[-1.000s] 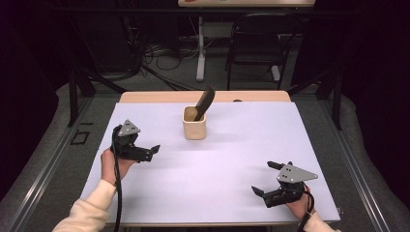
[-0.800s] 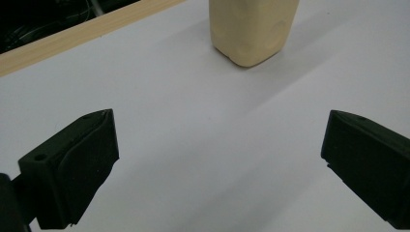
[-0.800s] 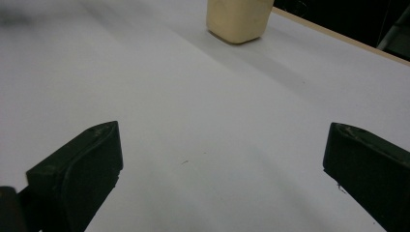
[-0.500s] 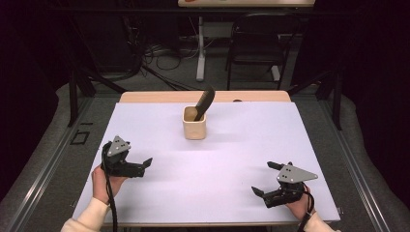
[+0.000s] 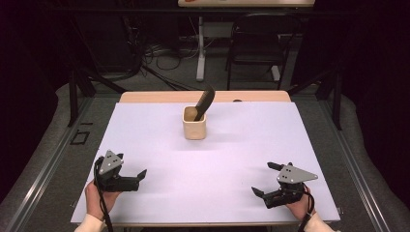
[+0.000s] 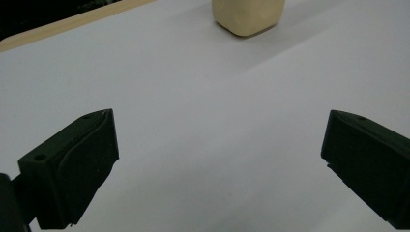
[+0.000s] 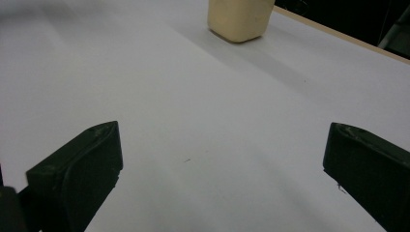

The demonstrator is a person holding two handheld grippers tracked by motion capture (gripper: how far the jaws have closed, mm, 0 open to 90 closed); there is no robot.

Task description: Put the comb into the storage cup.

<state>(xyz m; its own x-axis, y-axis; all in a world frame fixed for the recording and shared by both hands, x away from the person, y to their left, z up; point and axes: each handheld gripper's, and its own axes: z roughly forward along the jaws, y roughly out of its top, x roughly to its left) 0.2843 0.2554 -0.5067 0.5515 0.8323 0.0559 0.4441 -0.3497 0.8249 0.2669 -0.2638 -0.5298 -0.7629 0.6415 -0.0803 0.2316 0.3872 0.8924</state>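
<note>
Fingers on both grippers spread wide, nothing between them. Left gripper (image 5: 137, 177) sits at about 7 o'clock on the table (image 5: 159, 140), held in the person's left hand (image 5: 99, 200); its black fingers (image 6: 72, 171) stand far apart in the left gripper view, bare white surface between. Right gripper (image 5: 265, 180) at about 5 o'clock, right hand (image 5: 300, 207) under it, fingers (image 7: 80, 169) likewise well apart over bare white surface.

Cup (image 5: 195, 123): beige, upright, at roughly 12 o'clock, a little short of the far edge and near the centreline. Dark comb (image 5: 204, 102) stands in it, leaning toward 1 o'clock, top end above the rim. Cup is well apart from both grippers: up at 1 o'clock from the left one, 11 o'clock from the right one. In the left gripper view the cup's base (image 6: 247, 17) shows at the top, right of centre between the fingers; in the right gripper view it (image 7: 240, 18) shows at the top, about centred.

Edges: wooden strip (image 5: 145, 97) runs along the far edge just behind the cup. Both grippers are close to the near edge, left one also near the left edge, right one near the right edge. White surface between the grippers and the cup is open, no other items on it. Chair (image 5: 256, 43) and cables (image 5: 159, 50) on the floor past the far edge.
</note>
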